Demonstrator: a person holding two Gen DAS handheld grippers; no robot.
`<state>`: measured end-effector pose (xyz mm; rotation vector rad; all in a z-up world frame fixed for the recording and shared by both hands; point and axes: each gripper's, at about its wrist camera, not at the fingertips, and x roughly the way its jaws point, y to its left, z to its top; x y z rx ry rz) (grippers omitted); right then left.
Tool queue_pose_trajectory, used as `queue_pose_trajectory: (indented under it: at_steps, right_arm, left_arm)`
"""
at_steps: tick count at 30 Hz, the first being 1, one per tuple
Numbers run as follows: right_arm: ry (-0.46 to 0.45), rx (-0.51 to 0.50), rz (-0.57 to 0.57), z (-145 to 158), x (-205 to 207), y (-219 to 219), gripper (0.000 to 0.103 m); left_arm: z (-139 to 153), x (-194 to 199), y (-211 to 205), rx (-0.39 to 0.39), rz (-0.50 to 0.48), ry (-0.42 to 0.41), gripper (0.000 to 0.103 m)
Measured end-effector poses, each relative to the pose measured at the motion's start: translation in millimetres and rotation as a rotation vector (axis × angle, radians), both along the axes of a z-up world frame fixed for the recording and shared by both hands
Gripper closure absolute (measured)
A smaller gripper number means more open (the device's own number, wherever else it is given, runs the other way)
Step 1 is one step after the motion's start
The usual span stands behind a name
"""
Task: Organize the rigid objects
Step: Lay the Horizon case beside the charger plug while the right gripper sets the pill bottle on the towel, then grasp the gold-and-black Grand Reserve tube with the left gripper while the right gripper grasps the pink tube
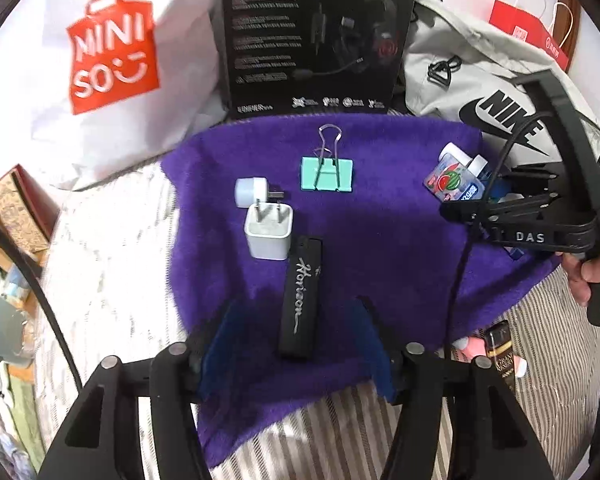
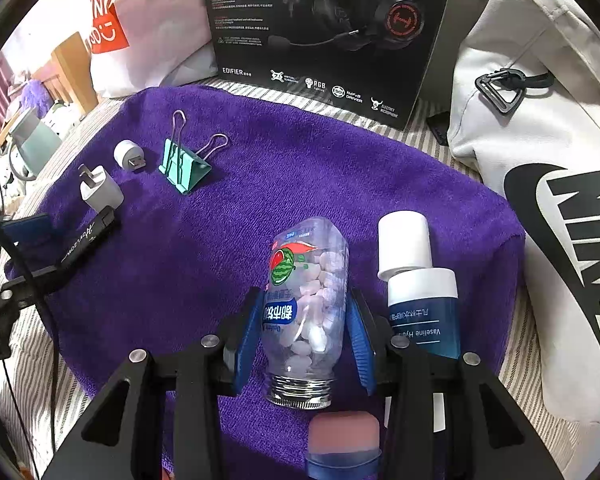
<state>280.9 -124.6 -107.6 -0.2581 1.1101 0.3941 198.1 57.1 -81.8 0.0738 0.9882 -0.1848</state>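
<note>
Between the right fingers: the right gripper [image 2: 306, 330] is open, its blue pads beside the clear plastic candy bottle with a watermelon label [image 2: 306, 300], maybe not touching.
Left gripper [image 1: 296, 338]: open, around a black flat stick [image 1: 301, 296].
Bottle's place: lying on the purple fuzzy towel [image 2: 260, 184].
How it feels: likely light, hard, slippery, rolls.
Where to hold: the middle.

Setting: a home bedroom, judging by striped bedding [image 2: 32, 344] under a purple towel [image 2: 300, 176], with a Miniso shopping bag [image 1: 112, 52], headset box [image 2: 328, 24] and Nike bag [image 2: 560, 200] along the far side.
</note>
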Motion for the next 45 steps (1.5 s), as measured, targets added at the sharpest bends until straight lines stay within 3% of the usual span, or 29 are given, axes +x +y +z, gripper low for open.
queue_pose_trajectory:
  at_steps: [3,10,13,15,19,28,39,43,45]
  right_arm:
    - [0.022,0.023,0.001,-0.1,-5.4,-1.6,0.041]
    - [-0.014,0.066,-0.035,26.6,-45.0,-19.6,0.04]
    - [-0.052,0.069,-0.055,43.4,-81.2,-38.5,0.033]
    - [-0.076,0.079,-0.076,51.2,-106.1,-52.9,0.031]
    - [-0.082,0.111,-0.122,57.0,-151.7,-81.3,0.029]
    - [0.01,0.229,-0.276,21.6,-215.9,-128.1,0.028]
    - [0.02,0.245,-0.27,16.7,-228.7,-120.9,0.028]
    - [0.026,0.244,-0.245,16.0,-228.2,-111.3,0.028]
    - [0.037,0.246,-0.23,15.3,-228.5,-107.9,0.028]
  left_arm:
    - [10.2,-14.6,2.5,0.014,0.002,-0.016,0.044]
    - [21.4,-51.7,14.0,0.014,0.044,-0.04,0.041]
    - [18.6,-64.3,12.1,-0.024,0.062,-0.028,0.041]
    - [15.7,-71.0,2.2,-0.067,0.046,-0.022,0.041]
    - [9.1,-81.9,-37.9,-0.082,-0.027,-0.013,0.041]
    - [-12.1,-77.2,-100.7,-0.121,-0.113,0.025,0.041]
    - [-25.5,-71.9,-106.7,-0.164,-0.133,0.074,0.068]
    - [-21.7,-74.3,-111.9,-0.14,-0.165,0.074,0.078]
    - [-20.4,-77.0,-104.9,-0.08,-0.142,0.063,0.078]
